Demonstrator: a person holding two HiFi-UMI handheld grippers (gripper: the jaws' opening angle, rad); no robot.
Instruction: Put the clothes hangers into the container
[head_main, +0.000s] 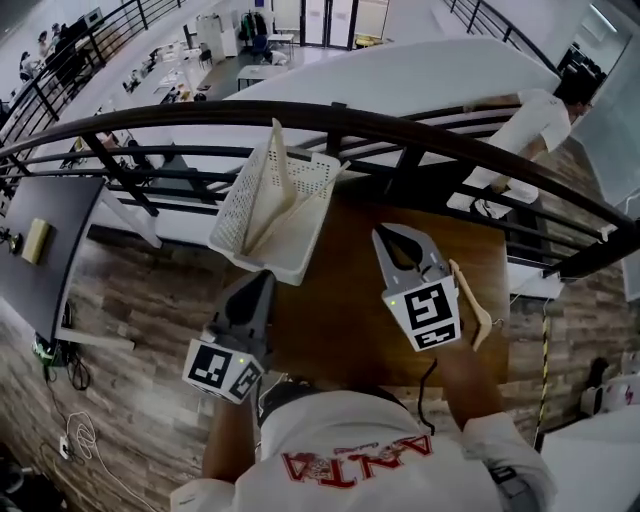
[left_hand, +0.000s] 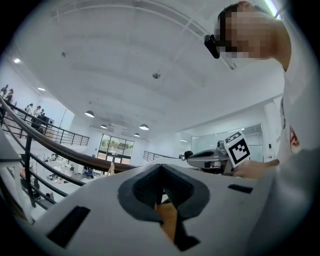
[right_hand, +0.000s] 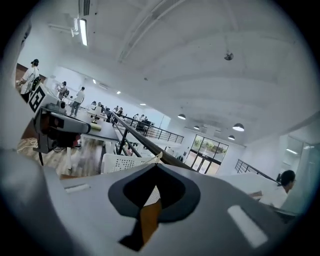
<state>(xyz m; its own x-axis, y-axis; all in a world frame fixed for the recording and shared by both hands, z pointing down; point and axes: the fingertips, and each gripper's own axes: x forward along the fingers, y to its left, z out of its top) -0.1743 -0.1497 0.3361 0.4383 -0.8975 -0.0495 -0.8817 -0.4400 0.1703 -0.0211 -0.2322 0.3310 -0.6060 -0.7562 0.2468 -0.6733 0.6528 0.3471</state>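
The white basket (head_main: 232, 205) sits at the upper left of the brown counter (head_main: 340, 330). Two pale hangers are in it: one (head_main: 279, 160) stands on end above the rim and the other (head_main: 290, 212) leans across the inside. A third hanger (head_main: 470, 300) lies flat on the counter at the right of the frame. It is just beside the right gripper (head_main: 386, 236) and nothing holds it.

Both tools hover over the counter near the person's body. The right gripper's jaws are pressed together with nothing between them, their tips towards the basket. The left gripper (head_main: 267, 278), at the lower left, also has its jaws together and empty.

The job looks to be between hangers, with the last one not yet collected. The next move probably falls to the right gripper. It would need to part its jaws, swing right and down to the loose hanger and clamp a thin arm of it. It would then lift the hanger over the basket's near wall without catching the two already inside.
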